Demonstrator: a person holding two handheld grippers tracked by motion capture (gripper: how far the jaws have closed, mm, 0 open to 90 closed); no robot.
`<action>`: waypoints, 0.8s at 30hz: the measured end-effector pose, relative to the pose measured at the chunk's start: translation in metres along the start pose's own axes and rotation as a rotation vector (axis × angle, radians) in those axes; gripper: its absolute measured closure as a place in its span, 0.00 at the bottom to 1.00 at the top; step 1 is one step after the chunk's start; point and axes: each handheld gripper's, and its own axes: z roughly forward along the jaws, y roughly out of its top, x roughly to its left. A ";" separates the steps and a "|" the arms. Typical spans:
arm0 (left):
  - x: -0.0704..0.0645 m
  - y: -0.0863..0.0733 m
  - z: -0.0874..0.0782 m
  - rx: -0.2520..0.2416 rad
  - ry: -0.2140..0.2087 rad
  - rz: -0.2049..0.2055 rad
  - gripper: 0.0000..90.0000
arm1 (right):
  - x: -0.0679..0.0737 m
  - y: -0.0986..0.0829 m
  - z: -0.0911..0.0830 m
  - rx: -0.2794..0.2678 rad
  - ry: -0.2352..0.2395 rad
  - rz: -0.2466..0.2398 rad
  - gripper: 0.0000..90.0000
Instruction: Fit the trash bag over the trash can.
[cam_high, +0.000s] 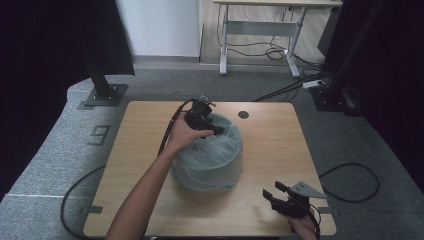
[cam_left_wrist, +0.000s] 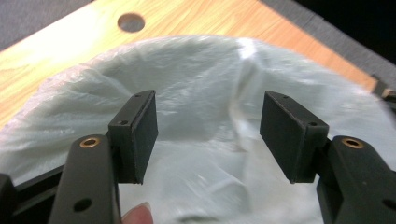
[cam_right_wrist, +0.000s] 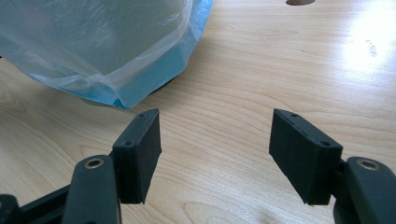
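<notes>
Bin (cam_high: 209, 165) with thin, crinkly, translucent pale-blue plastic liner (cam_left_wrist: 210, 93) stands upright mid-table, round, mouth facing up. Left gripper (cam_high: 218, 129) hovers over the bin's far-left rim, jaws pointing across the opening; jaws wide apart, holding nothing, liner film showing in the gap between them and beyond. Liner skirt hangs over the outside wall, bunching near the base (cam_right_wrist: 116, 88). Right gripper (cam_high: 274, 192) sits low near the table's front-right corner, well apart from the bin, jaws spread wide and empty over bare wood. Table (cam_high: 280, 145) is light wood-grain with a round hole (cam_high: 243, 114) near the far edge.
</notes>
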 end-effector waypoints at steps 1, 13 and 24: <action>-0.003 -0.001 -0.004 -0.010 -0.003 0.009 0.41 | 0.000 0.000 0.000 -0.001 0.000 -0.002 0.37; -0.045 -0.015 -0.018 -0.008 -0.043 0.104 0.41 | 0.001 0.003 0.001 -0.006 0.001 -0.006 0.38; -0.052 -0.018 0.012 0.168 -0.029 0.106 0.42 | -0.001 0.005 0.001 -0.009 0.003 -0.002 0.37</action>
